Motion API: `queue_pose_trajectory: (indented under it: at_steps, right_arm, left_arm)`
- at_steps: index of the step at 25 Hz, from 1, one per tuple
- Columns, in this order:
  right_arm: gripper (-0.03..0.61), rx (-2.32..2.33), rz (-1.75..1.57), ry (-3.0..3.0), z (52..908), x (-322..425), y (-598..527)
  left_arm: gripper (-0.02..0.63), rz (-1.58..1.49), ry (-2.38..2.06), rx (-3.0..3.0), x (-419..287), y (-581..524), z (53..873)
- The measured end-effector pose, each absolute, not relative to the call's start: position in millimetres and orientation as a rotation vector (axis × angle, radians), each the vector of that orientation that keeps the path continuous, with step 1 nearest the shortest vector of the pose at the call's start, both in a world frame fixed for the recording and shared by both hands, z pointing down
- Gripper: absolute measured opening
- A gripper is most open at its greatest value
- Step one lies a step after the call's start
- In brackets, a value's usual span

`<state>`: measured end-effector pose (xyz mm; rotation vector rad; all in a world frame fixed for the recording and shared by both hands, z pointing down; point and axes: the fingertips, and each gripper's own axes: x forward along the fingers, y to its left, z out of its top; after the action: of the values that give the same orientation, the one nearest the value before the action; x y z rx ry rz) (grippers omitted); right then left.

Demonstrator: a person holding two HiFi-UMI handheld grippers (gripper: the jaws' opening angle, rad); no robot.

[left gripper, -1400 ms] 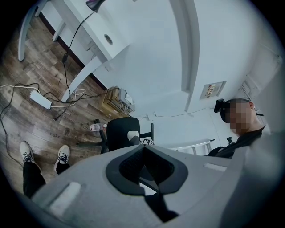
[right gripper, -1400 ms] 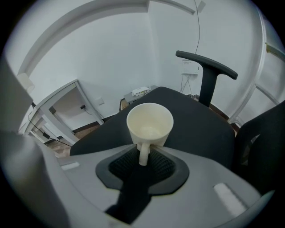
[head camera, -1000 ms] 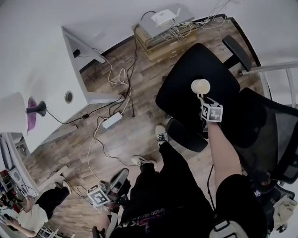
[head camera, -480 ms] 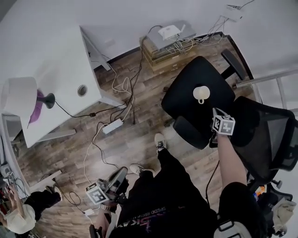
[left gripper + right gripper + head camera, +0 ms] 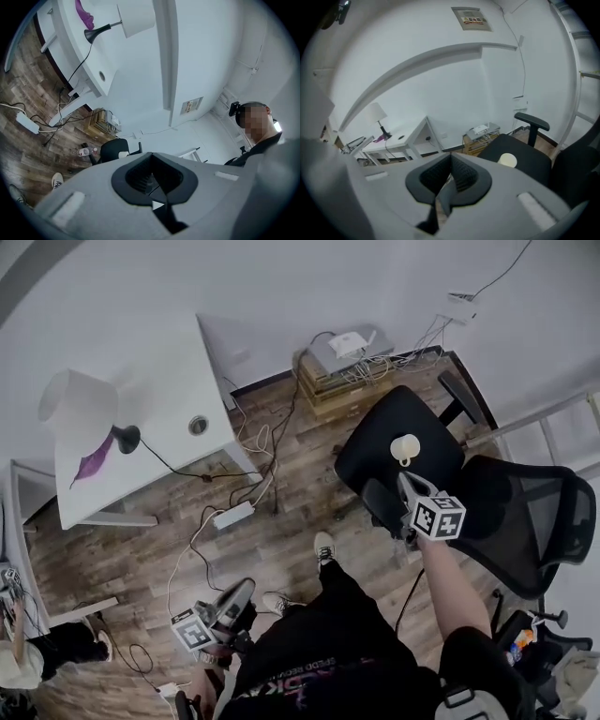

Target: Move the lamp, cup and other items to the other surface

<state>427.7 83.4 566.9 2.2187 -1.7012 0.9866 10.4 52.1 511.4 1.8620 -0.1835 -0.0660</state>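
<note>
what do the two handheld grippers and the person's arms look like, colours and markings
The left gripper and right gripper share light grey moulded bodies with black ribbed jaw pads. Each carries a white cube printed with black square markers, like the right gripper's marker cube. The person wears a black short-sleeved top.

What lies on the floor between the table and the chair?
Loose cables and a white power strip lie there on the wood floor; the head view shows this.
</note>
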Motion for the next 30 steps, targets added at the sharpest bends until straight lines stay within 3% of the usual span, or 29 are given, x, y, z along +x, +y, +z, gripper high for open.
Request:
queue_pose_trajectory:
  at_steps: [8,17,30]
  right_arm:
    - [0.003,1.888,1.06,-2.113,542.5,253.2,48.6]
    - [0.005,1.132,1.036,-2.607,494.4,15.2,52.8]
    - [0.005,0.543,0.81,-2.84,470.0,-142.2,91.8]
  left_arm:
    - [-0.008,-0.112,-0.171,1.952,-25.5,66.8,493.6]
    - [-0.008,-0.206,-0.283,1.993,-86.6,71.1,484.0]
    - [-0.008,-0.282,-0.463,2.066,-171.8,83.6,475.7]
